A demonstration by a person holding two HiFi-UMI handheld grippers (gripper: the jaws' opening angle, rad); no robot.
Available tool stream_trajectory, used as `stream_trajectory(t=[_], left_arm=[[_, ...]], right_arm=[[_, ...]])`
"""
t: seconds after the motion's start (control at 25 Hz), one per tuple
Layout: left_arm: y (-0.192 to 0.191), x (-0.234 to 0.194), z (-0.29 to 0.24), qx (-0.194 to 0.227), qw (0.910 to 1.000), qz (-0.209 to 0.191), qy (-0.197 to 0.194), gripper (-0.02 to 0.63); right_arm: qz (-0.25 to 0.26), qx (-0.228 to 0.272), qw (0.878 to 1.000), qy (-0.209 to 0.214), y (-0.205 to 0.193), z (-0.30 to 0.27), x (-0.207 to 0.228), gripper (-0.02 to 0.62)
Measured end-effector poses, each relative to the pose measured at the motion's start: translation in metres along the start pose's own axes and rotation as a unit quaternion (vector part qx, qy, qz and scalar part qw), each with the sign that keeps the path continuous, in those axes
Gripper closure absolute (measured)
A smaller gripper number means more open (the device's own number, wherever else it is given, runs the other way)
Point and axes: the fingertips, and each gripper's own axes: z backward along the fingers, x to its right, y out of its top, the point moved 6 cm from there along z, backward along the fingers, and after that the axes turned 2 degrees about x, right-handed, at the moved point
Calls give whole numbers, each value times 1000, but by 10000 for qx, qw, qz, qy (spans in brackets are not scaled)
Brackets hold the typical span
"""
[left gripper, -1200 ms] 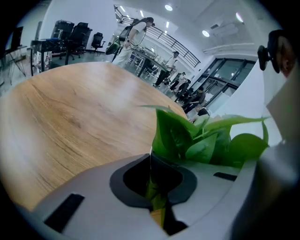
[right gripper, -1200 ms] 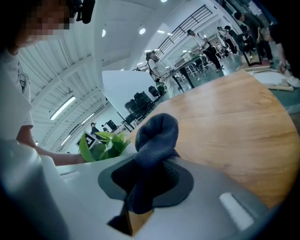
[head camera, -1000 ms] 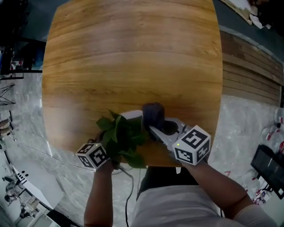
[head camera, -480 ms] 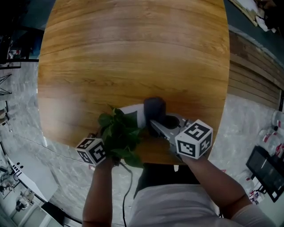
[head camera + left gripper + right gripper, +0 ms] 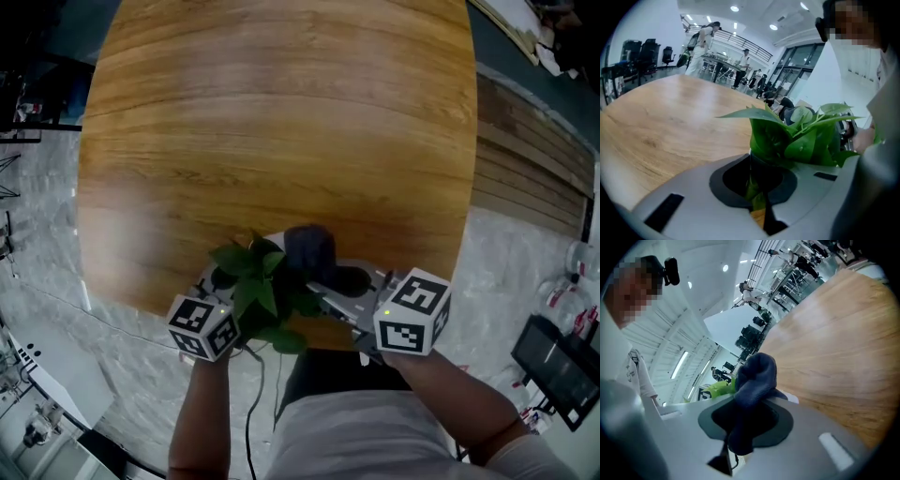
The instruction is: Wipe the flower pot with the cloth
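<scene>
Left gripper: jaws pressed together on the plant's stems, at the near table edge.
Right gripper: pinching the cloth, just right of the plant.
Cloth: dark blue, bunched, sticking out past the jaws beside the leaves.
Pot: white, mostly hidden under the leaves, near the table's near edge.

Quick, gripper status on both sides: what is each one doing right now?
Left gripper: shut on the plant, at its stems.
Right gripper: shut on the dark blue cloth.
</scene>
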Motion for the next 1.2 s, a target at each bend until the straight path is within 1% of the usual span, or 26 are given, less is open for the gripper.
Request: stream_trajectory(t=[0.08, 0.24, 0.32, 0.4, 0.44, 0.6, 0.68, 0.72, 0.76, 0.88, 0.96, 1.04, 1.08, 1.2], left_arm=[[2, 6, -1, 11, 9996, -263, -55, 591], [8, 11, 0, -7, 9987, -504, -64, 591], [12, 14, -3, 13, 9980, -634, -49, 591], [14, 17, -5, 8, 9967, -813, -53, 591], [13, 17, -5, -3, 9960, -893, -62, 591], [13, 15, -1, -39, 9927, -1197, -122, 591], [14, 14, 0, -27, 9899, -1407, -165, 591], [15, 14, 1, -7, 9884, -1507, -183, 591], [16, 14, 1, 23, 9871, -1588, -203, 591], [21, 16, 3, 81, 9847, -1723, -237, 591], [23, 19, 2, 10, 9846, -1734, -239, 592], [20, 18, -2, -17, 9849, -1717, -232, 591], [18, 17, -3, 14, 9848, -1720, -231, 591], [12, 17, 1, 122, 9815, -1887, -285, 591]], right_arm=[[-17, -86, 9998, -150, -6, 8, 15, 528], [-64, -337, 9961, -808, -26, 15, 67, 528], [-117, -408, 9947, -936, -31, 16, 81, 528], [-125, -429, 9954, -845, -29, 16, 77, 528], [-123, -414, 9966, -703, -25, 15, 68, 528], [-28, -394, 9990, 202, -3, 11, 19, 528], [76, -527, 9978, 398, 1, 8, 14, 528], [70, -589, 9975, 378, 0, 7, 21, 528], [30, -649, 9975, 269, -3, 5, 33, 528], [-186, -875, 9955, -326, -20, 1, 83, 528], [-316, -969, 9935, -513, -29, -1, 101, 528], [-256, -973, 9938, -475, -28, 1, 98, 529], [-200, -947, 9946, -373, -24, 3, 90, 528], [-25, -884, 9959, 192, -4, 3, 44, 529]])
